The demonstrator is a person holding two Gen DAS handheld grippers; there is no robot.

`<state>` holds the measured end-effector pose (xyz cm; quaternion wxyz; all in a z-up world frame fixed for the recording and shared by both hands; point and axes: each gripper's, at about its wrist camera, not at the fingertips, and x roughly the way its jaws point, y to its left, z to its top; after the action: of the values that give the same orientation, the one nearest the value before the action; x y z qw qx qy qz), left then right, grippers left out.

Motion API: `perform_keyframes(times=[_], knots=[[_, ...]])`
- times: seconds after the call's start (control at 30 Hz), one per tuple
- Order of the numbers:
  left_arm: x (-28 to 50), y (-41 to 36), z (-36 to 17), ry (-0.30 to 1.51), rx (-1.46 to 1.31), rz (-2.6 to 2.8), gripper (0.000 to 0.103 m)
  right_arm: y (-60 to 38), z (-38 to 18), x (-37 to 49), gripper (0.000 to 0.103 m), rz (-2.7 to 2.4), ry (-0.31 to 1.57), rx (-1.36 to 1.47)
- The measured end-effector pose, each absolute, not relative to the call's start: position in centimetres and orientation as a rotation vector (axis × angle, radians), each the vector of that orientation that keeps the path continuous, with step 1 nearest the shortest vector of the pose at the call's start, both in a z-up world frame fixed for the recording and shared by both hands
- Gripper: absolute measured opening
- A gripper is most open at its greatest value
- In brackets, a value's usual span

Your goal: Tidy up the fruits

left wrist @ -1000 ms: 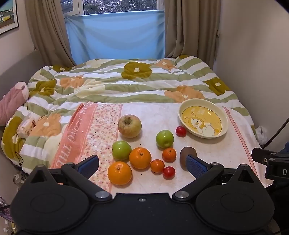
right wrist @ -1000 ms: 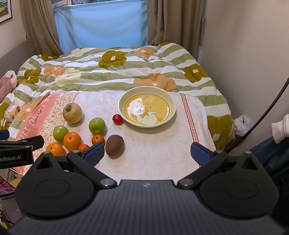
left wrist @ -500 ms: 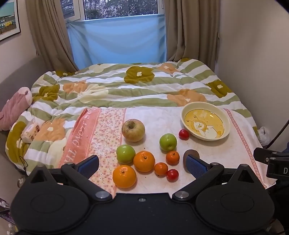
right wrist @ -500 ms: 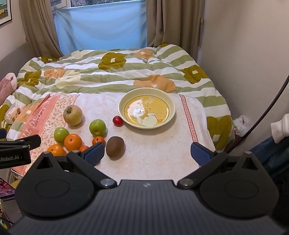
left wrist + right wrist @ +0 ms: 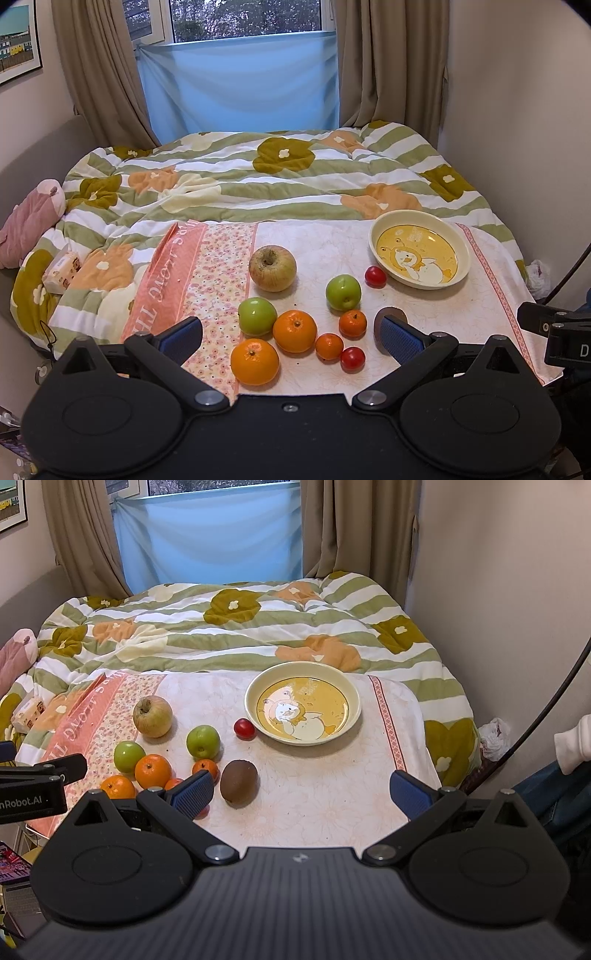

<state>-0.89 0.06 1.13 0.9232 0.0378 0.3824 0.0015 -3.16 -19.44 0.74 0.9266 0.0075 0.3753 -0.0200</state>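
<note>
Since nothing has yet been lifted, the task is judged to be at its very start.

Nearest: the left gripper (image 5: 291,336), fingers spread wide, nothing held, poised above the near edge of the fruit cluster. The right gripper (image 5: 301,794), likewise spread wide and empty, is placed beside it over bare cloth (image 5: 325,805).

Near row, on the cloth: one large orange (image 5: 255,362), one small tangerine (image 5: 329,346), one small red fruit (image 5: 352,359). A kiwi (image 5: 239,778) is noted just right of these, half hidden by a finger pad in the left view, plain in the right view.

Second row: one green apple (image 5: 257,316), a second orange (image 5: 294,331) touching or nearly touching it, a second tangerine (image 5: 352,323).

Third row: a second green apple (image 5: 343,291), set apart from the first.

Fourth row: one large yellowish apple (image 5: 272,268) to the left; a second red fruit (image 5: 375,276) to the right, just beside the bowl.

Farther: a bowl (image 5: 352,716) with a cartoon print, empty, at the right rear of the cloth.

Farthest: a striped floral quilt (image 5: 258,177) on the bed, curtains and a window behind.

Done: none; no fruit is seen in the bowl. Left: all ten pieces, if the bowl is the intended destination, which is assumed and not shown. Kinds lie intermixed, so sorting by kind would equally be untouched.
</note>
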Motion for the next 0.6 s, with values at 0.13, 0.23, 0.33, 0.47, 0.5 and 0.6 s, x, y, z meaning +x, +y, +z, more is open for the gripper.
perform_keyframes(times=[0.13,0.23,0.33,0.47,0.5,0.6], knots=[[-0.78,-0.20,1.05,0.786,0.083,0.001,0.103,-19.43,0.73,-3.19,0.103,-0.042,0.769,0.015],[-0.73,-0.30,1.05,0.785,0.081,-0.001,0.103,-19.50,0.77,-3.26,0.103,-0.041,0.771,0.014],[-0.72,-0.32,1.04,0.787,0.081,-0.002,0.103,-19.46,0.73,-3.28,0.103,-0.039,0.772,0.016],[-0.68,-0.42,0.94,0.790,0.078,0.000,0.103,-19.36,0.67,-3.42,0.103,-0.033,0.773,0.012],[-0.69,-0.37,0.92,0.790,0.077,0.000,0.103,-19.38,0.66,-3.39,0.103,-0.034,0.773,0.013],[-0.72,-0.35,0.88,0.790,0.077,0.001,0.103,-19.37,0.67,-3.37,0.103,-0.037,0.772,0.016]])
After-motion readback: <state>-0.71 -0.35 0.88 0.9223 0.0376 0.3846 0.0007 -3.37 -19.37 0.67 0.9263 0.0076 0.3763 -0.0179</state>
